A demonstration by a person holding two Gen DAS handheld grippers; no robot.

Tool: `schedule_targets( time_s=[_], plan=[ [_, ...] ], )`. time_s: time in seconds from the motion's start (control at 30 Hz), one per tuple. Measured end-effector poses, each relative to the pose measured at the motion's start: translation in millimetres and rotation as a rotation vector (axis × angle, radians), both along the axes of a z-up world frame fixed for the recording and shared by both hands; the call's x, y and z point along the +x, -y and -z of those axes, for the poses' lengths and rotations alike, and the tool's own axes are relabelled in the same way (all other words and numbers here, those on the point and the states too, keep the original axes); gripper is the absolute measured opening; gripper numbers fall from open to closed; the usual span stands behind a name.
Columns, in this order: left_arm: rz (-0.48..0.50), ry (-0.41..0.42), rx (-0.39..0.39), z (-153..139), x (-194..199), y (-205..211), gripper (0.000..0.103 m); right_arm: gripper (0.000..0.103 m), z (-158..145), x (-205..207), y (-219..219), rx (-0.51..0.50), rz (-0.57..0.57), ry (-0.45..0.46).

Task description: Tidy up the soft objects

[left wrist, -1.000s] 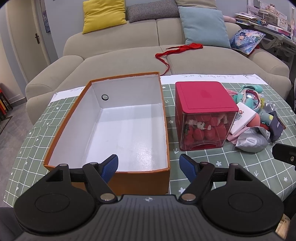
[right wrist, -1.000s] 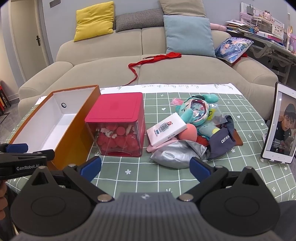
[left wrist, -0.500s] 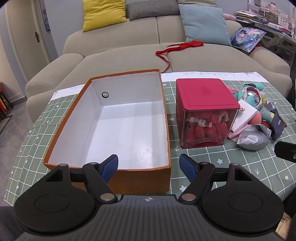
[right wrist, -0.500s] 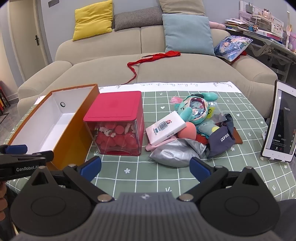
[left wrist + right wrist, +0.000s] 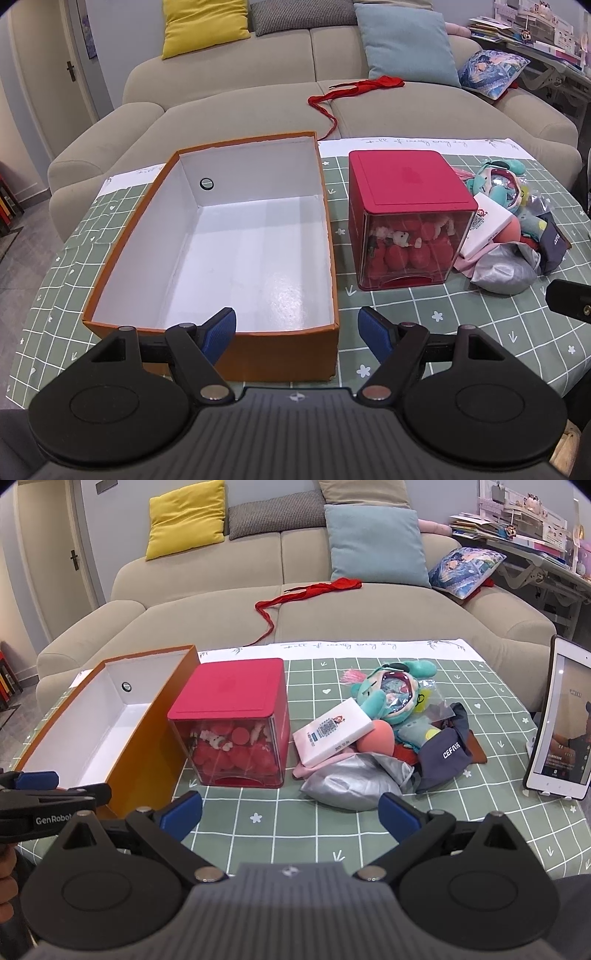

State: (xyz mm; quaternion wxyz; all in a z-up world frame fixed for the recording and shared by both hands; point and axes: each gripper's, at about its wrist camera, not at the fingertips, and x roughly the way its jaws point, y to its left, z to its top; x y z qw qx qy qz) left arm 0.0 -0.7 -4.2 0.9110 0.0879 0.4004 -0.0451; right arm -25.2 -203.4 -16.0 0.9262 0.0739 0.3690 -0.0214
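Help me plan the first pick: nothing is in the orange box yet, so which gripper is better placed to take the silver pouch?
Right. The right gripper is open and faces the silver pouch, which lies just ahead. The left gripper fronts the orange box, with the red container between it and the pile.

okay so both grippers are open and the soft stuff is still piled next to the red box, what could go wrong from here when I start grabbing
The white carton rests on top of the pile, leaning on the teal plush toy; pulling cloth from beneath could tip it off. The silver pouch looks slick and may slip from the right gripper. Carrying items to the orange box means passing the red box, which could get bumped.
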Motion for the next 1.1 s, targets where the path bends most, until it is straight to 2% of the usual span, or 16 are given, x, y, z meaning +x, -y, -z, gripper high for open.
schedule_targets(
  time_s=[1.0, 1.1],
  plan=[
    [0.011, 0.021, 0.018, -0.6, -2.0, 4.0, 0.089, 0.099, 4.5, 1.5, 0.6, -0.013, 0.001, -0.030],
    [0.012, 0.021, 0.013, -1.8, -2.5, 4.8, 0.089, 0.099, 5.4, 1.9, 0.0, -0.037, -0.009, -0.028]
  ],
)
